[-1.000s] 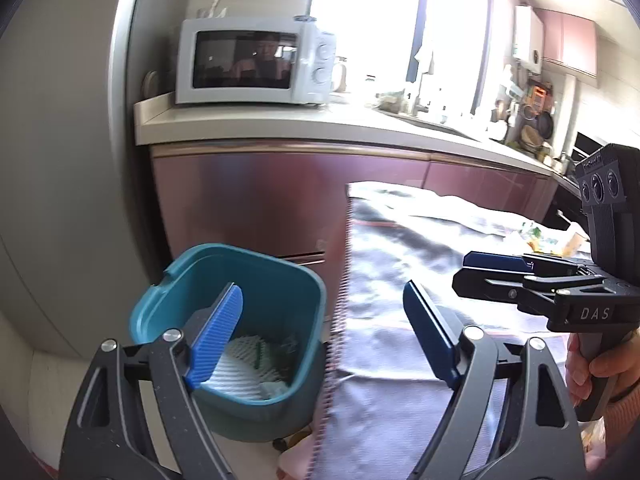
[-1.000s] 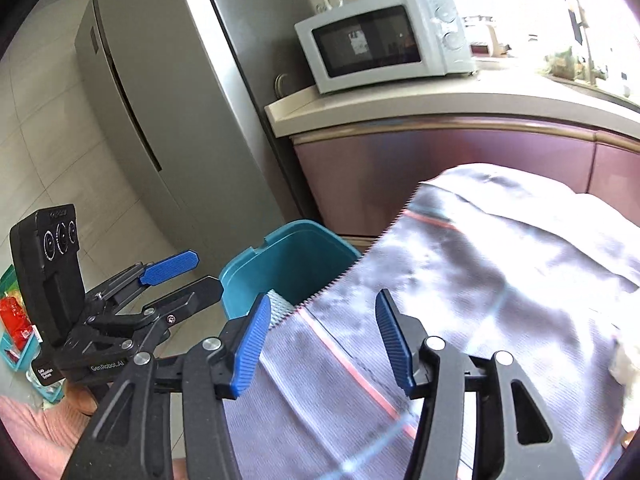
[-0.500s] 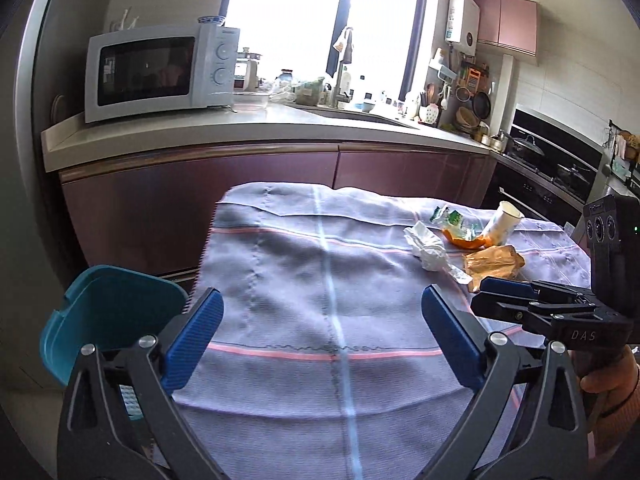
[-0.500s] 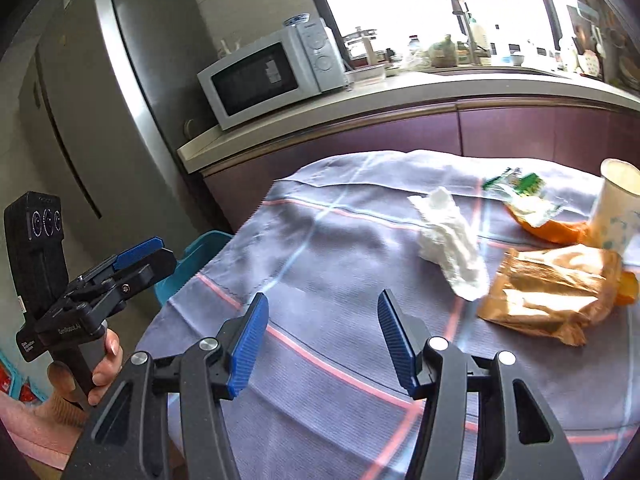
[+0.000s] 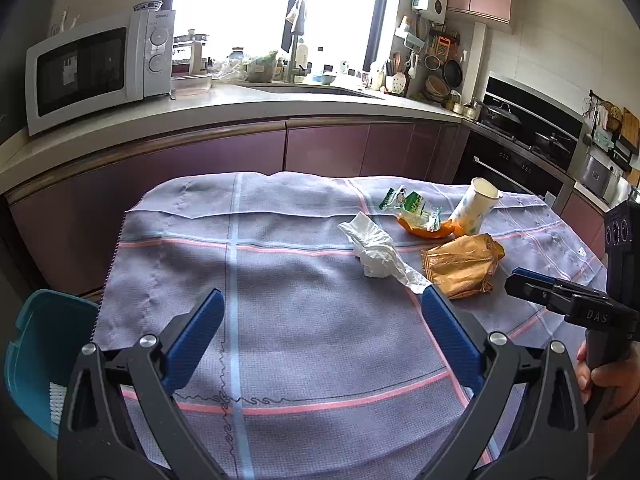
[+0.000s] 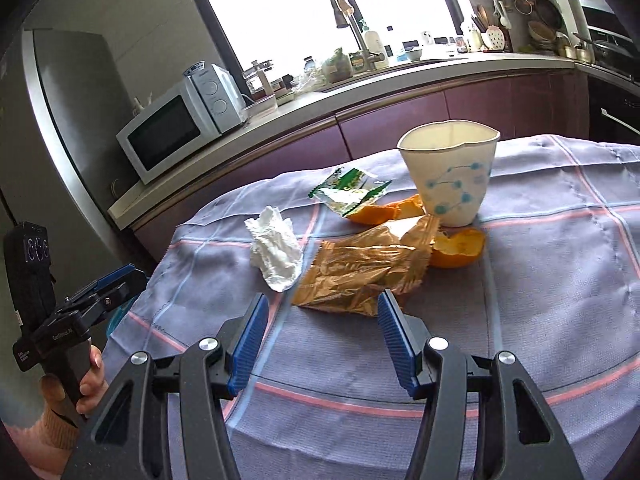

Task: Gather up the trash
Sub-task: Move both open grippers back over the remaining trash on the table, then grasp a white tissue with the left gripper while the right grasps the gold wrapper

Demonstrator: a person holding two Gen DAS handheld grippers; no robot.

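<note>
My left wrist view faces the tablecloth [image 5: 300,320] from its near edge; my right sits closer, both sharing the crumpled tissue [image 5: 374,250] [image 6: 276,254].

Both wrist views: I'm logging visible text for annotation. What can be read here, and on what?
"DAS": on the right gripper body, left wrist view.
Microwave brand above its dials: too blurred to read.
Left gripper label: too small.
Green wrapper and brown snack bag print: unreadable.
</note>
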